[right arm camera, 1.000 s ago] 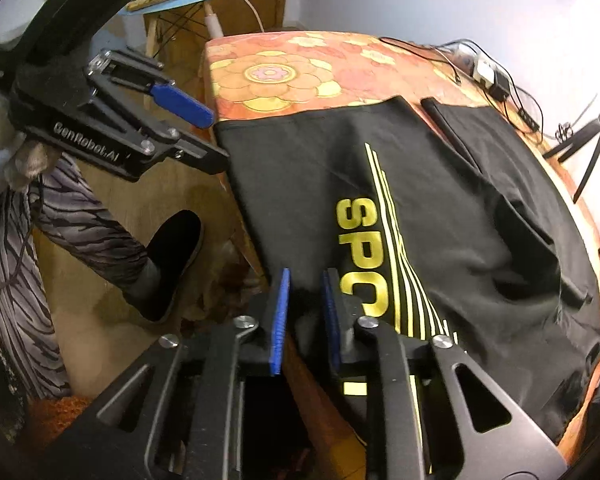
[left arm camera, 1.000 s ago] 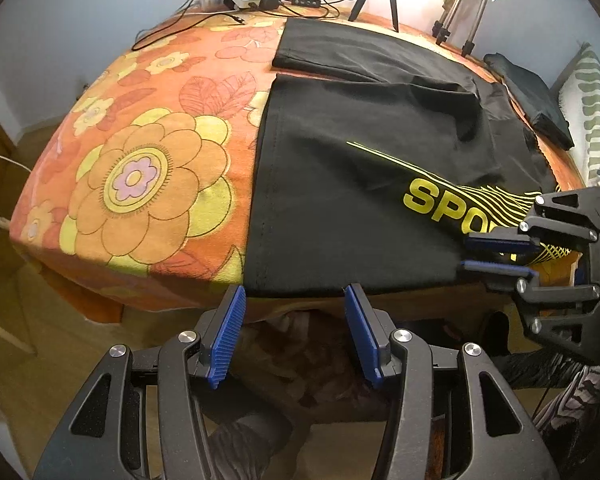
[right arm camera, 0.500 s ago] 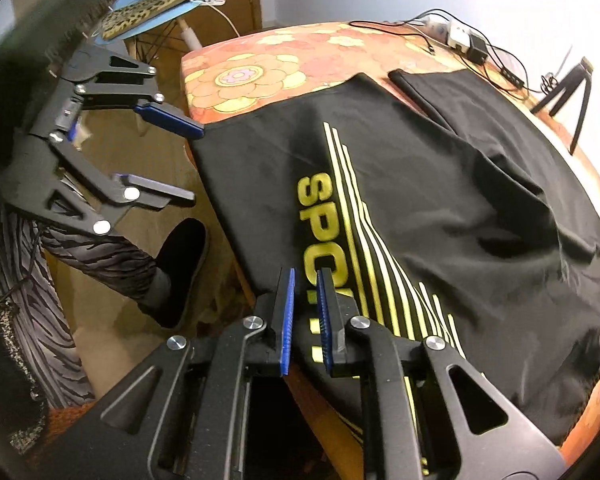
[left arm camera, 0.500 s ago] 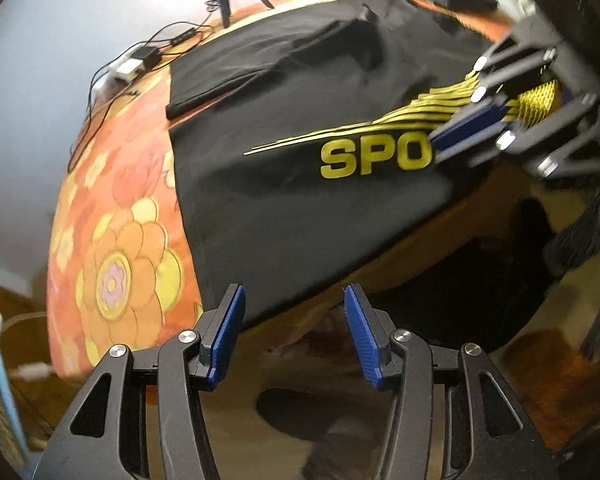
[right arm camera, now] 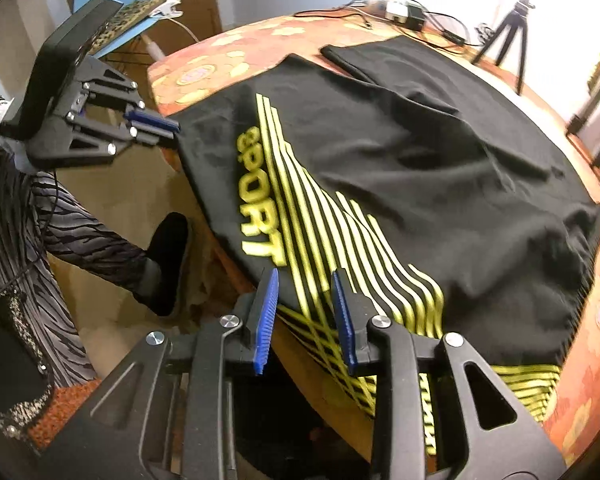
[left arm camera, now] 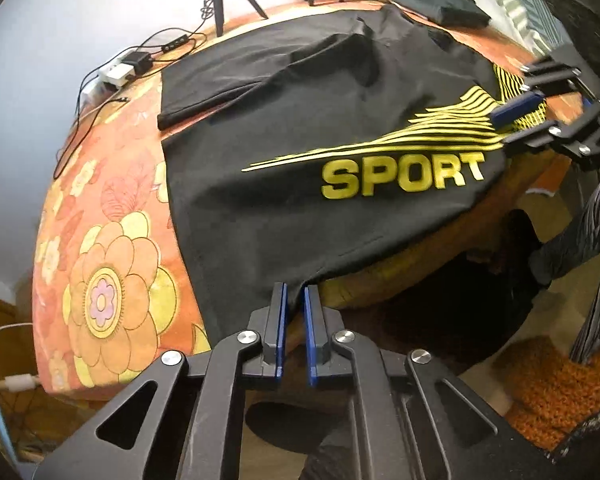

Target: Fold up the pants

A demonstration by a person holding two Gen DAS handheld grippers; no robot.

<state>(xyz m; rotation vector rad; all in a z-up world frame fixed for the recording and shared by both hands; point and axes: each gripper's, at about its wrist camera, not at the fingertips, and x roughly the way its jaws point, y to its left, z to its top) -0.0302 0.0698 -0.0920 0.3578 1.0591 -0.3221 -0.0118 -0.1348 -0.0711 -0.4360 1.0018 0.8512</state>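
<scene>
The black pants with yellow SPORT letters lie spread flat on my flowery orange table cover, and their near edge hangs a bit over the side. My left gripper is pinched tight on the bottom hem at the corner. My right gripper is opening, its blue pads apart around the striped edge, not squeezing it.
</scene>
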